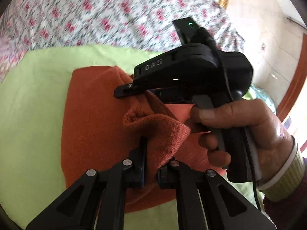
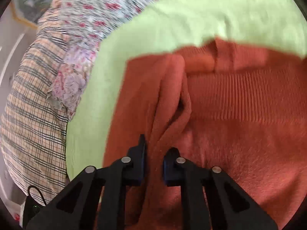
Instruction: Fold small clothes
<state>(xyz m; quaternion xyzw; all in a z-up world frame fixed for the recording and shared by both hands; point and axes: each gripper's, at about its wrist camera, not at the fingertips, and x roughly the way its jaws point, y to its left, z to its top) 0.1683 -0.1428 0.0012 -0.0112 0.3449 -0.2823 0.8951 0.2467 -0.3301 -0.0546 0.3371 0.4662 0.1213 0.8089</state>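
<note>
left gripper (image 1: 151, 161) and right gripper (image 2: 153, 163) both pinch your orange garment (image 2: 239, 115) mid-fold; next, carry the gathered edge across evenly.

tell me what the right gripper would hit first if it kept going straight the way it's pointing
Probably the orange knitted garment: the right gripper already pinches a raised fold of it, and more of that knit lies straight ahead, then the lime green cloth.

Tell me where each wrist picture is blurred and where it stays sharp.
Left wrist view: the floral pink-and-white bedsheet is streaked by motion blur, while the left gripper, the orange knitted garment and the hand stay crisp. Right wrist view: blur smears the light green cloth and the garment's far edge; the right gripper stays sharp. Both bow at the rim.
</note>
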